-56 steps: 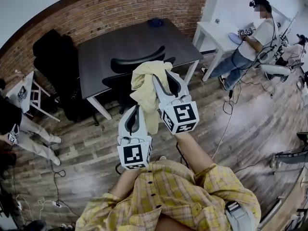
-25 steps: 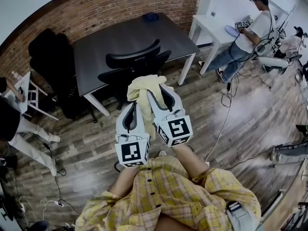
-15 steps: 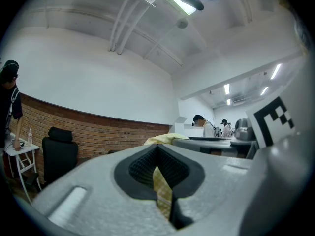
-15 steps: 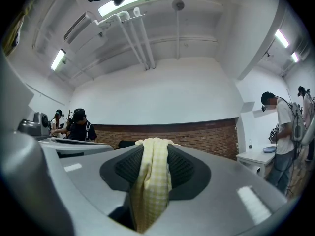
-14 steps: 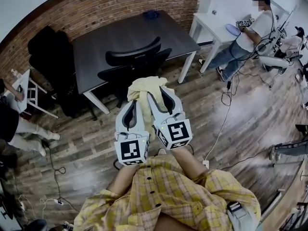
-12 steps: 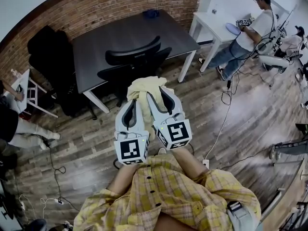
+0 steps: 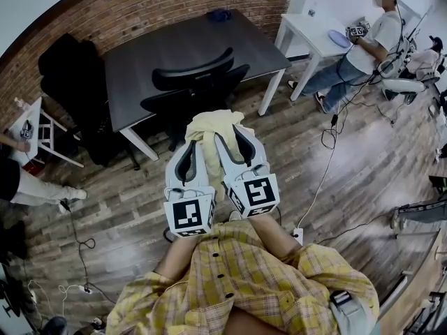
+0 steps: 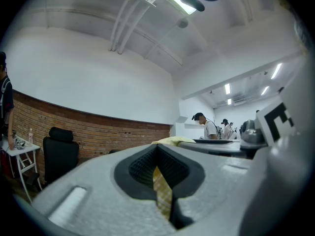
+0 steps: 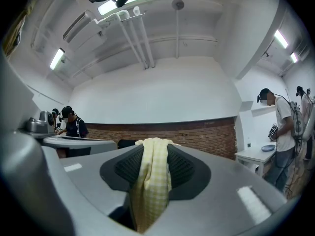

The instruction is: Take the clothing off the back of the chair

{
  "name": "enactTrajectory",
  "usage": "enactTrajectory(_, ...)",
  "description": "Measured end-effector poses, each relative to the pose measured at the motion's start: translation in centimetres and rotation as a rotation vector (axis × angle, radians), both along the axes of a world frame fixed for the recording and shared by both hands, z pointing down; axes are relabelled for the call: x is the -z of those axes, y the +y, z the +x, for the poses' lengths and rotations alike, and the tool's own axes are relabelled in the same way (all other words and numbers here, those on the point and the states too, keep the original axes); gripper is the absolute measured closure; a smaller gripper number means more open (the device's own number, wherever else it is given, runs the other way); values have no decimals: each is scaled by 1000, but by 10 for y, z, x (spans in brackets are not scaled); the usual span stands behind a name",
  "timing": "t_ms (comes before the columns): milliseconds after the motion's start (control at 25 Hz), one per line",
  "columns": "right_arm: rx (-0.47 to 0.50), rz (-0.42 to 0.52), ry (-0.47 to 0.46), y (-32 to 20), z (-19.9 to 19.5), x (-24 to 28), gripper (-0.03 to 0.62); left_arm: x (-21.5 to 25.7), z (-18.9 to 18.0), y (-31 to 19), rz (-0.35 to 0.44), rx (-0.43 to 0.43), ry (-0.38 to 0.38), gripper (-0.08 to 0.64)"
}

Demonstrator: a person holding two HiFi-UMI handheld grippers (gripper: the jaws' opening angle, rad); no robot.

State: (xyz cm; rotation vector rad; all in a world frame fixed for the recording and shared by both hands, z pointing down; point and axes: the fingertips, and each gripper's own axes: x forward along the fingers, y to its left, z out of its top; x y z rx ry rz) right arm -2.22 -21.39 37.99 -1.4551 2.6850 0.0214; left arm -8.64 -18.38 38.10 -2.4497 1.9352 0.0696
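A pale yellow checked garment (image 7: 207,129) hangs bunched between my two grippers, clear of the black office chair (image 7: 193,84), whose back is bare. The left gripper (image 7: 193,147) is shut on a thin fold of the garment (image 8: 163,194); in the left gripper view the jaws of that gripper (image 8: 157,147) meet around it. The right gripper (image 7: 228,128) is shut on a thicker fold of the garment (image 9: 152,181), which fills the gap at the tips of that gripper (image 9: 155,144). Both grippers point level, side by side, in front of my chest.
The chair is tucked under a dark table (image 7: 174,44) against the brick wall. A black padded chair (image 7: 66,68) and a white stool (image 7: 31,128) stand at the left. A person (image 7: 367,37) works at a white table (image 7: 311,30) at the right. Cables (image 7: 328,155) trail across the wooden floor.
Since the earliest frame both grippers have drawn the garment back from the chair toward me. Over the last second they have held nearly still.
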Motion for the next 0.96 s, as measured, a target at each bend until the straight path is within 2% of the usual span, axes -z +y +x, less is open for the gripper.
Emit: enactTrajectory(960,2,-5,6,11,-3,-3,440,0,-6,2,1,17,3,560)
